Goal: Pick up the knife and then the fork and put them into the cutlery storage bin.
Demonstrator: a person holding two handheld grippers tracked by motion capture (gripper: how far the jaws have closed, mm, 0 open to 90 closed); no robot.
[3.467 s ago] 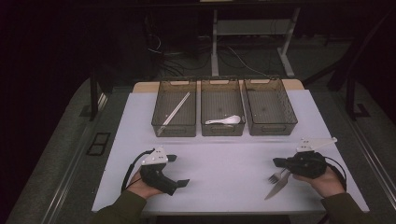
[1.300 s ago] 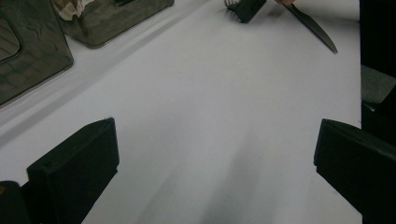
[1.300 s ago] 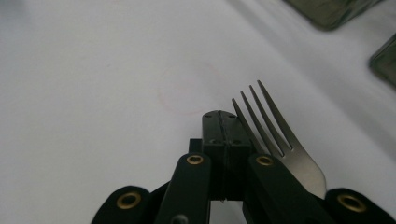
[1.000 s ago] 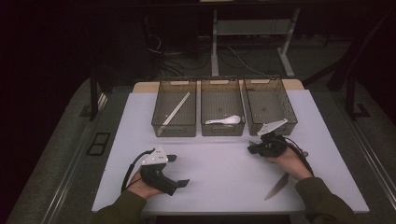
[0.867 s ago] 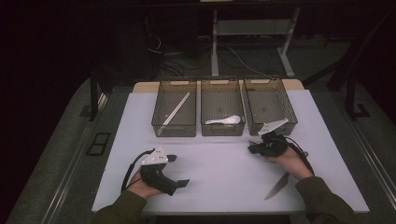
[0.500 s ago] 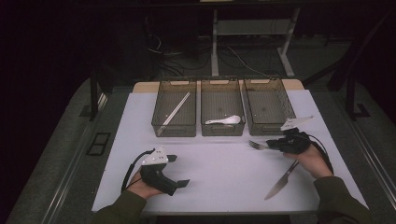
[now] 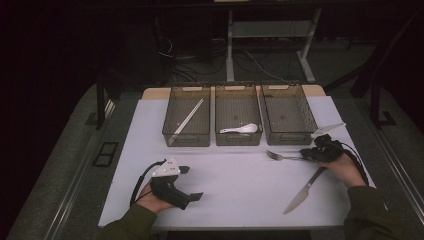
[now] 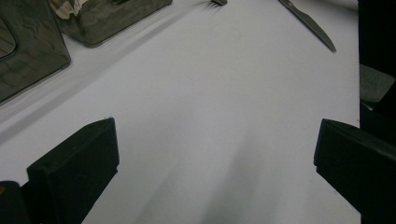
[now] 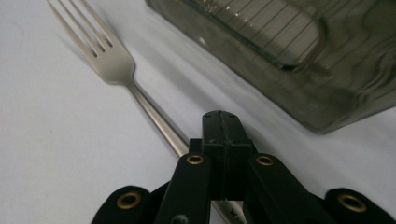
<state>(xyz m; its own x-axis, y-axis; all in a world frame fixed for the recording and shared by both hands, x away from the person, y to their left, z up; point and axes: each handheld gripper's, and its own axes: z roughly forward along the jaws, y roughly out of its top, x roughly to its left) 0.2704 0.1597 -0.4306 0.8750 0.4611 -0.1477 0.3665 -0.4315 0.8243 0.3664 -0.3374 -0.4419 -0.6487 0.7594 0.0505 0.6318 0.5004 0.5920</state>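
Fork (image 9: 108,58): I am holding it in the right gripper (image 9: 223,140), jaws pressed together on the handle, tines pointing away from the jaws. In the high view the fork (image 7: 280,156) is lying low over the white table (image 7: 240,190), just near of the right bin (image 7: 288,112), with its tines pointing left and the right gripper (image 7: 320,152) at its right end. Whether the tines are touching the tabletop I cannot tell.

Handling, as I am judging it: plain metal, stiff, light, and smooth enough to slip or swivel between flat pads. I am gripping well back along the handle, so the head is hanging out as a long lever; a pinch nearer the middle would be steadier. Nothing fragile here, though a drop would clatter.

Surroundings: a knife (image 7: 304,192) is lying on the table near of the right hand, blade toward the near edge. The middle bin (image 7: 238,115) is holding a white spoon (image 7: 240,129); the left bin (image 7: 187,117) is holding chopsticks (image 7: 186,120). The right bin is looking empty.

The left gripper (image 7: 190,182) is sitting at the near left of the table, jaws spread wide with nothing between them, well apart from the fork.
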